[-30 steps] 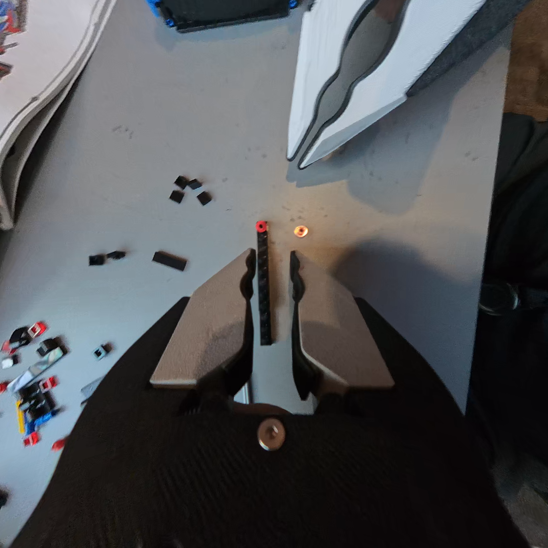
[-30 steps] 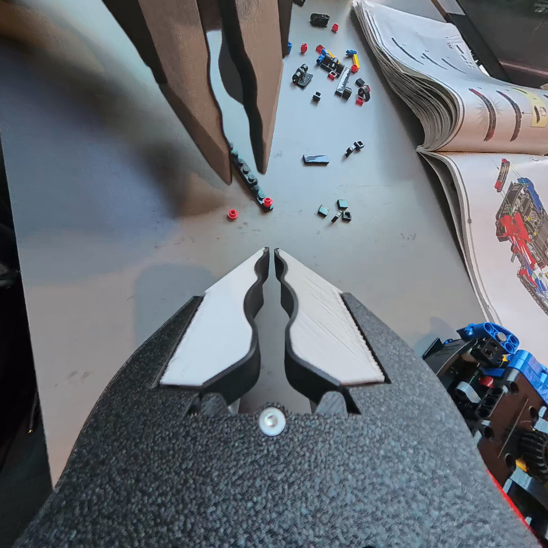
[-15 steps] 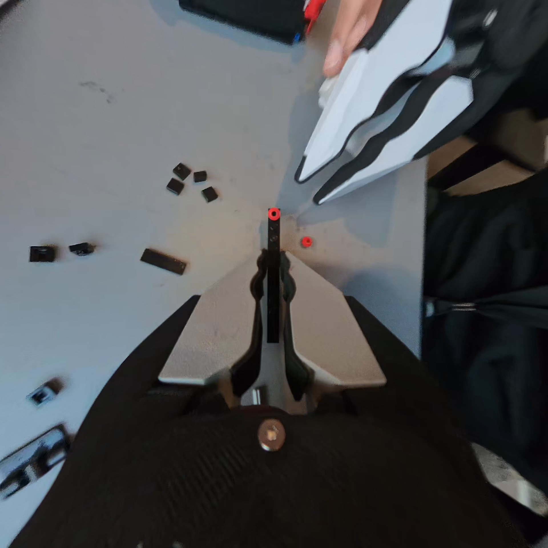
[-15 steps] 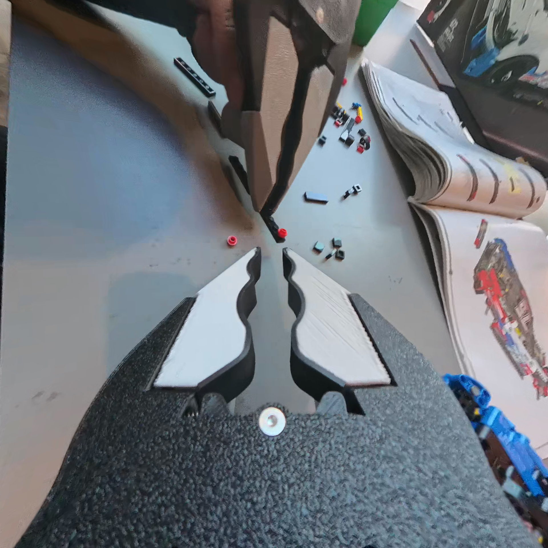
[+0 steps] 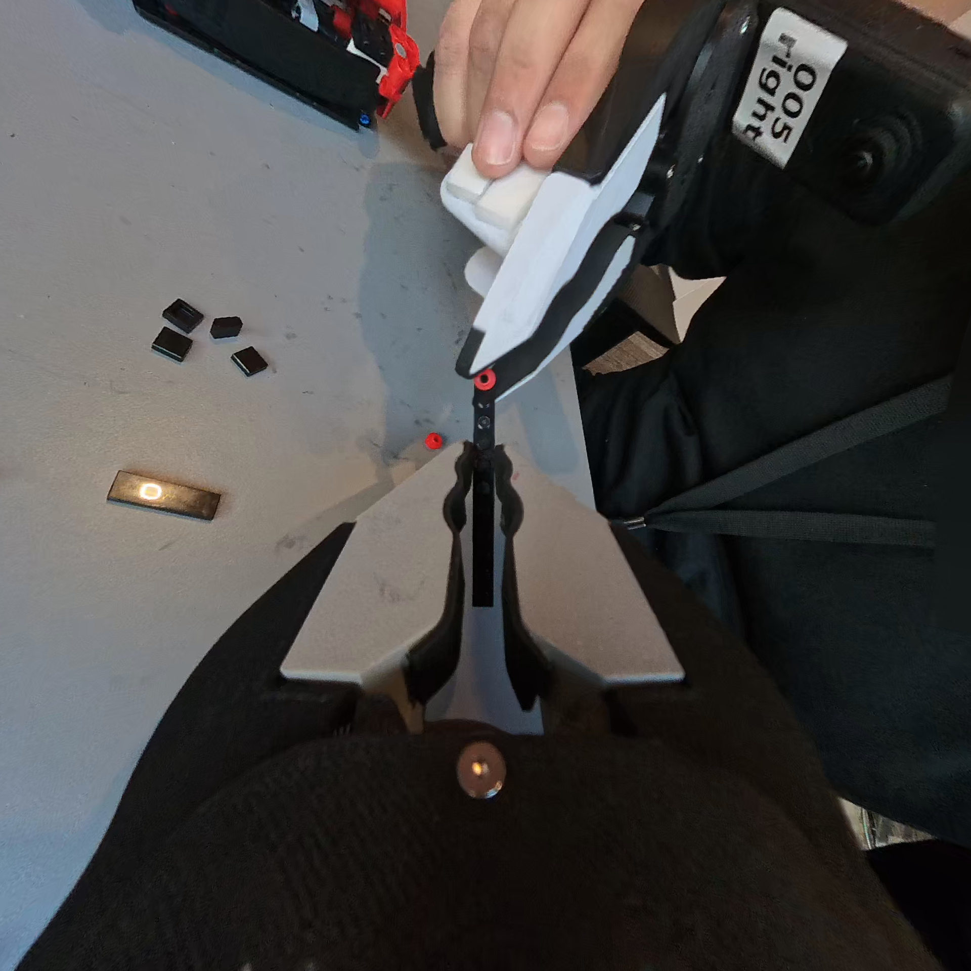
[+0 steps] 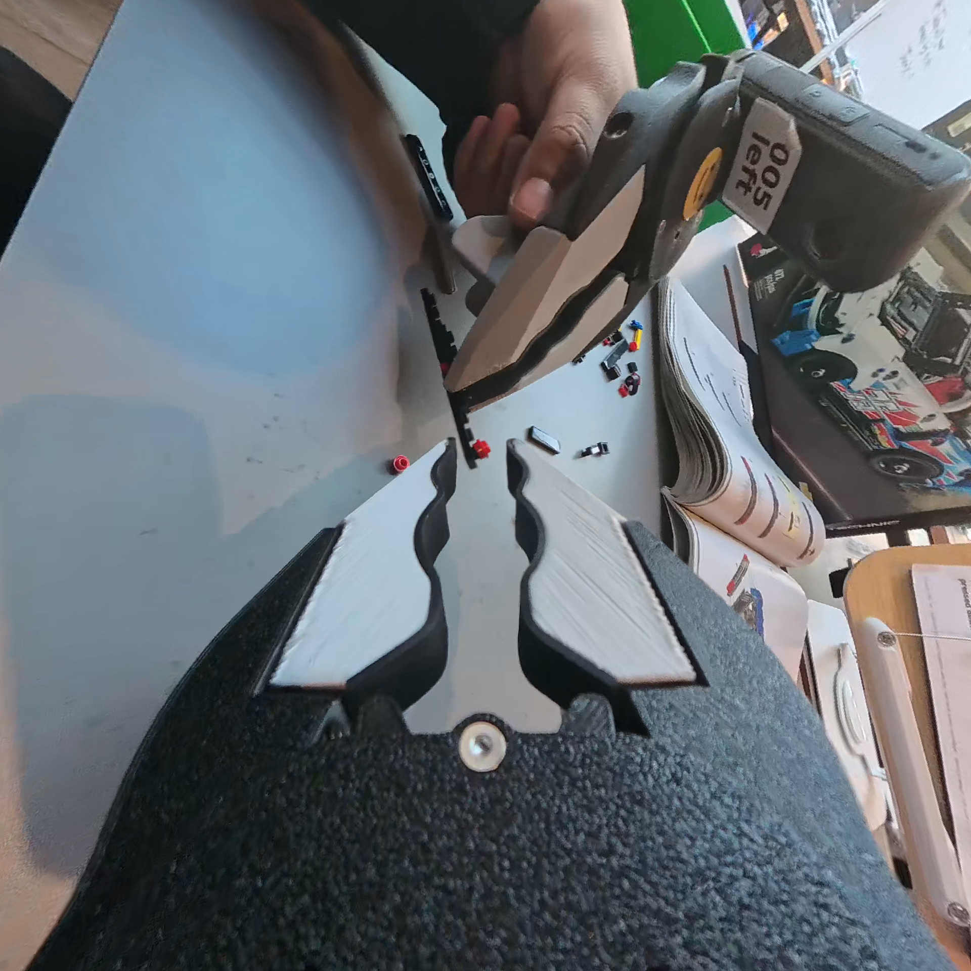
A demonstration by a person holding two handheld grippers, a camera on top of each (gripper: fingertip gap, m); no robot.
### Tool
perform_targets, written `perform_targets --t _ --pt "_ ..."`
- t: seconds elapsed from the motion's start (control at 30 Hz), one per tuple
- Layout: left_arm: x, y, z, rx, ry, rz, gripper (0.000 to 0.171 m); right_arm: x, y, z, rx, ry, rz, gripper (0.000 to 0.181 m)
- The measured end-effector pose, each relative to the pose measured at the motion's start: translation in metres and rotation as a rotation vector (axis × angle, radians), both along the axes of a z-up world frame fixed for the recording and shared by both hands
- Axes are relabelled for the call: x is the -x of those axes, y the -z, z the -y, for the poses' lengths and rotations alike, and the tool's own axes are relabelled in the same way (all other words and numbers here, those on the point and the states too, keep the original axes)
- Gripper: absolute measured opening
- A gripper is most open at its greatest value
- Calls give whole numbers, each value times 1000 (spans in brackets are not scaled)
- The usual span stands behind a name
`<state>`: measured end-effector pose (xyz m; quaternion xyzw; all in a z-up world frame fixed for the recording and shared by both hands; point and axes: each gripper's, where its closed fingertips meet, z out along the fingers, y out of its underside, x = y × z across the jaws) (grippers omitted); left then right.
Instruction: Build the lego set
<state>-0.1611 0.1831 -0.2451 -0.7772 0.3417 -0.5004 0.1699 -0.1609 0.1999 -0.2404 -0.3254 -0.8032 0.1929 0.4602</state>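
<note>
My left gripper (image 5: 482, 447) is shut on a long black plate (image 5: 483, 525) and holds it off the grey table (image 5: 157, 210). A red round stud (image 5: 484, 379) sits on the plate's far end. In the right wrist view, my right gripper (image 6: 479, 447) is open, and its white fingertips stand on either side of that end of the plate (image 6: 462, 420) and its stud (image 6: 479, 448). The white fingers (image 5: 530, 294) reach the stud from the upper right in the left wrist view. A second red stud (image 5: 432, 440) lies loose on the table, and it also shows in the right wrist view (image 6: 400, 464).
Several small black tiles (image 5: 210, 336) and a longer black tile (image 5: 164, 495) lie to the left. The partly built car (image 5: 315, 47) is at the far edge. An open instruction book (image 6: 709, 420), a set box (image 6: 867, 394), loose parts (image 6: 622, 362) and another black plate (image 6: 431, 178) show in the right wrist view. The table edge (image 5: 580, 399) is close on the right. My left and right fingertips are right by each other.
My left gripper has shut on the black plate and lifted it off the table. My right gripper has opened and come in around the plate's end with the red stud.
</note>
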Motion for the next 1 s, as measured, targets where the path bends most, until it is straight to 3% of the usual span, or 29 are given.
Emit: perform_targets --t 0.1,1.0 --pt "2 -3 -1 -6 -7 12 5 0 -3 1 -17 -9 -17 10" --pt "3 -10 -22 -54 -147 51 6 1 -7 -18 -9 130 -93 8"
